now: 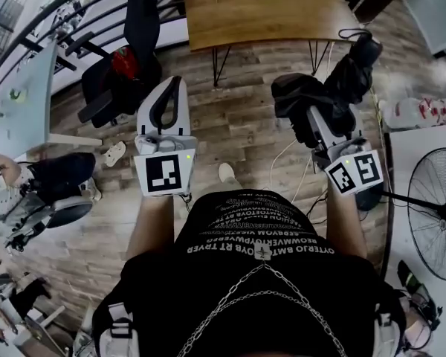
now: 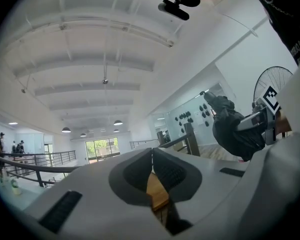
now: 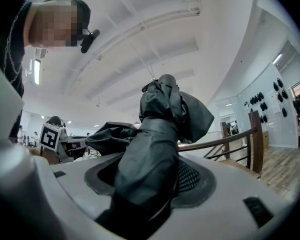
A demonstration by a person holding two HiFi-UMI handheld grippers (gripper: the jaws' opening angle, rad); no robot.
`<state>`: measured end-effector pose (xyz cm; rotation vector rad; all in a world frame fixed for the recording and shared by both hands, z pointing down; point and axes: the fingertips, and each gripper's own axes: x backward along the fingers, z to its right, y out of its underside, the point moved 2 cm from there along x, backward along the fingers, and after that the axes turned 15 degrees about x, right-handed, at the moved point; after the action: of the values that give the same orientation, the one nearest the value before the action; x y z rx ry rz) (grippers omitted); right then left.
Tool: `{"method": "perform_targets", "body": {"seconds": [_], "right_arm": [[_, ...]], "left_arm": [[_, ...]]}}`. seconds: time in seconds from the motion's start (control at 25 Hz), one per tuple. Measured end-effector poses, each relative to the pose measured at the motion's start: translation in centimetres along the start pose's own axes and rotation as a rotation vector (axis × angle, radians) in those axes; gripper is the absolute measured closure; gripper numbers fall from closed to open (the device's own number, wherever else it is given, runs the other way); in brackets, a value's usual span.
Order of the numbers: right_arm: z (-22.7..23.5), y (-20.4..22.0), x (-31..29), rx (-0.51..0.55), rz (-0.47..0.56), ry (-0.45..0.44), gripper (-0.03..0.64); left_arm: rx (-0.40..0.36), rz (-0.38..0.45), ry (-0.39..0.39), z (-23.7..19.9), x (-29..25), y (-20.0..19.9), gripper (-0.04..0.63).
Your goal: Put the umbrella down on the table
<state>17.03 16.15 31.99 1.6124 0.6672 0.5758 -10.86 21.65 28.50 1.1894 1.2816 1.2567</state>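
The black folded umbrella point(image 3: 155, 154) sits clamped in the right gripper point(image 1: 317, 117) — the jaws stand wide around its bunched fabric, and its loose folds spill past them on both sides. In the head view it point(image 1: 320, 95) hangs over the plank floor point(image 1: 238, 136), short of the wooden table point(image 1: 267, 17) ahead. The left gripper point(image 1: 169, 89) is level beside it, tips together on nothing. A black office chair point(image 1: 119, 80) stands to the left — a floor fan point(image 1: 435, 214) to the right.
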Motion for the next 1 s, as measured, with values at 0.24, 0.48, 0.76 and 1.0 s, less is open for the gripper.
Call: {"method": "perform_targets", "body": {"seconds": [0.24,0.48,0.76,1.0], "right_arm": [[-0.5,-0.2,-2.2,-0.006,-0.006,0.014,0.331],[-0.8,-0.5,-2.6,-0.006,-0.008,0.044,0.331],[-0.6,-0.2,-2.5,0.026,-0.022,0.044,0.331],[0.8,1.3,-2.7,-0.008,-0.027,0.037,0.331]], "left_arm": [[0.023,-0.004,-0.004,-2.5,-1.5,0.4,0.565],[0.053,0.031,0.02,-3.5,-1.9,0.4,0.565],[0.049,0.013,0.045,-3.0,-2.7,0.8,0.565],[0.034,-0.001,0.022,-3.1,-3.4,1.1,0.565]]}}
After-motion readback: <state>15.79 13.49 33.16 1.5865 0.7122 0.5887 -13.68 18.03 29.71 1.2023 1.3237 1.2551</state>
